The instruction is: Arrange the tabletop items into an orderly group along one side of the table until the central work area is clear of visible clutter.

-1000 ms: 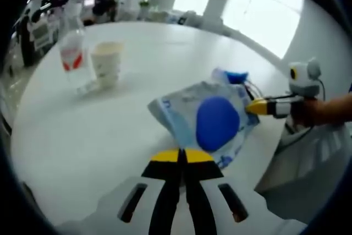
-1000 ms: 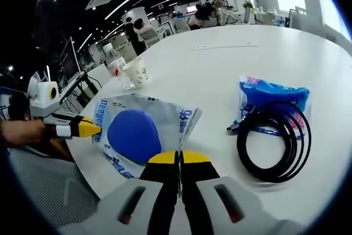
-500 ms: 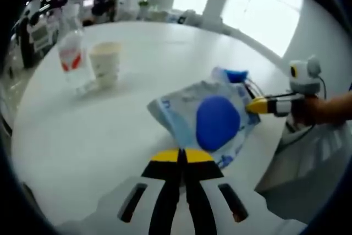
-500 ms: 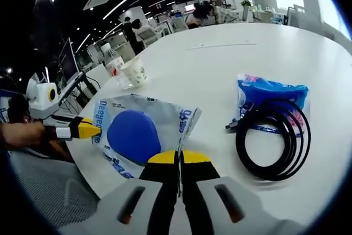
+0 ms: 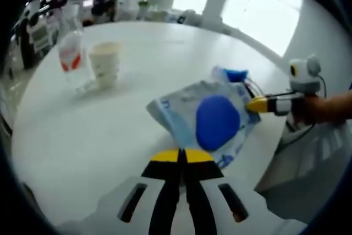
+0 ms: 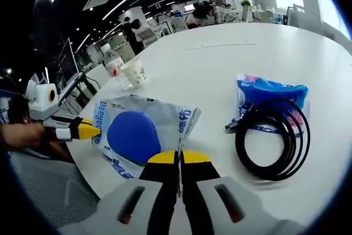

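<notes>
Wipes pack [image 6: 137, 133], pale blue with a round dark-blue lid, lies near the table [image 6: 220, 64] edge, held off the surface at two opposite ends. Its long axis runs between the two grippers: one end at the right gripper [image 6: 179, 158], the other at the left gripper [image 6: 91, 130]. Lid faces up. In the left gripper view the same pack [image 5: 206, 119] runs from the left gripper [image 5: 182, 156] toward the right gripper [image 5: 254, 105].

Both tools are clenched on the pack's edges, jaws pressed together with film between them.

Coiled black cable [image 6: 272, 141] lies flat to the right of the pack, overlapping a small blue packet [image 6: 269, 92] that sits just behind it, long side across the view. Apart from the wipes pack.

Paper cup [image 6: 136, 72] upright, farther back near the table edge, just beside a clear water bottle [image 6: 114, 65] with a red label, also upright. In the left gripper view cup [image 5: 105, 63] and bottle [image 5: 70, 48] stand side by side.
</notes>
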`<state>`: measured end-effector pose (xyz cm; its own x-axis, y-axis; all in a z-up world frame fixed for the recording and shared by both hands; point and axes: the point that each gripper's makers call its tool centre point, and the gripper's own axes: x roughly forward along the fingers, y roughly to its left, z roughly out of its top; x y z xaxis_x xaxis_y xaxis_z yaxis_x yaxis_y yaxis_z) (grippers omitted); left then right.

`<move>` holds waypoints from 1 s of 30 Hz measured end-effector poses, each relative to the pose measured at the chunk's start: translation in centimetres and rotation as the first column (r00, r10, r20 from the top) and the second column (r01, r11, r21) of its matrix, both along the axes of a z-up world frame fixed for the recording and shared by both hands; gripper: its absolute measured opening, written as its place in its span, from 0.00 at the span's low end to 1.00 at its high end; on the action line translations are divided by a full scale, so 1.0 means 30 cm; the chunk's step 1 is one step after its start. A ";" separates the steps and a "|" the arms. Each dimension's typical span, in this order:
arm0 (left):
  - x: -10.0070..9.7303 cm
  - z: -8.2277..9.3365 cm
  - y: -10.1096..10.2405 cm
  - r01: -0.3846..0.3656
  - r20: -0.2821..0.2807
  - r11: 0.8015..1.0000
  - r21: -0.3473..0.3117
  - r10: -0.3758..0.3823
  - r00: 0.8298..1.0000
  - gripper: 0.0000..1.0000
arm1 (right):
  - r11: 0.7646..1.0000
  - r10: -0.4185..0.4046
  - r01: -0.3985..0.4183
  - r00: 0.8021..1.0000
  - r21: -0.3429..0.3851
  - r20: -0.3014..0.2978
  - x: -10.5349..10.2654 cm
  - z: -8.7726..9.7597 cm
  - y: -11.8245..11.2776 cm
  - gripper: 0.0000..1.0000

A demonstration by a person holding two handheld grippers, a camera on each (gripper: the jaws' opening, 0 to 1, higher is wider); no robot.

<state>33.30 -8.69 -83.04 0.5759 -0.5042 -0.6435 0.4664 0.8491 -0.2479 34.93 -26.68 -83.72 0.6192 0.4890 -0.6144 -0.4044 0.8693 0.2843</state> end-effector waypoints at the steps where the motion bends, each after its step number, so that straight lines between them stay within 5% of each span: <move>1: 0.000 0.000 0.000 0.000 0.001 1.000 0.001 0.000 1.000 0.00 | 1.000 -0.001 0.001 1.000 0.001 0.000 0.000 0.000 0.000 0.00; 30: 0.003 0.012 -0.001 -0.021 0.003 0.999 -0.026 0.021 1.000 0.00 | 1.000 -0.018 0.018 1.000 0.012 0.001 0.004 0.006 -0.004 0.00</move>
<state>33.39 -8.71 -82.68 0.5888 -0.5083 -0.6284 0.4495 0.8521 -0.2681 35.05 -26.82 -83.55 0.6290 0.4850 -0.6075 -0.3889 0.8730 0.2942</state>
